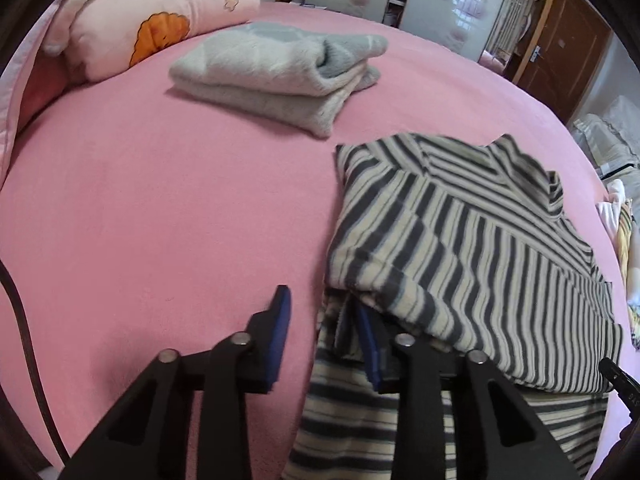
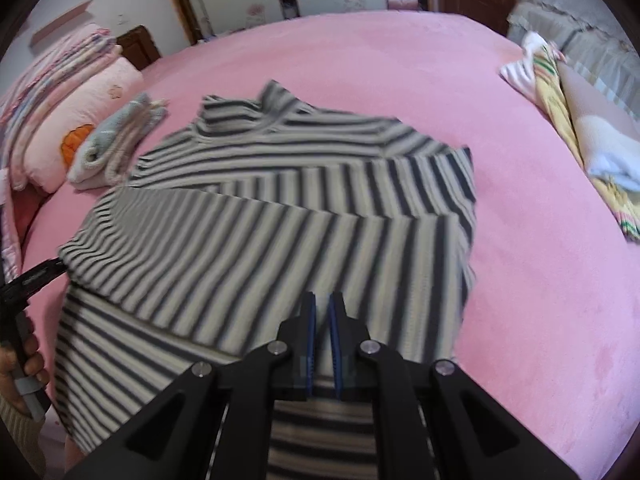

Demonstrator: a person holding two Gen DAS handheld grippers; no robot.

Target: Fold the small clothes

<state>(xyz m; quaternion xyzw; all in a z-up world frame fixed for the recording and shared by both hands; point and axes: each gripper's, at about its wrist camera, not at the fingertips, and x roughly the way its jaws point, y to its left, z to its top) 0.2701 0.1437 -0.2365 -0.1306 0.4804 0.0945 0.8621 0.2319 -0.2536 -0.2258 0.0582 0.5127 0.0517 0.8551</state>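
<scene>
A black-and-cream striped top (image 2: 280, 216) lies on the pink bed, its sleeves folded over the body; it also shows in the left wrist view (image 1: 460, 248). My left gripper (image 1: 324, 308) is open at the top's left edge, its right finger tucked under a fold of the striped cloth, its left finger over bare sheet. My right gripper (image 2: 322, 312) hovers over the top's lower part with its jaws nearly closed, a narrow gap between the blue pads, nothing in it. The left gripper also shows at the left edge of the right wrist view (image 2: 40, 276).
A folded grey-and-white fleece garment (image 1: 280, 76) lies farther back on the pink bed sheet (image 1: 140, 208). Pink pillows (image 1: 152, 20) stand at the back left. A pile of yellow and white clothes (image 2: 568, 120) lies at the right edge of the bed.
</scene>
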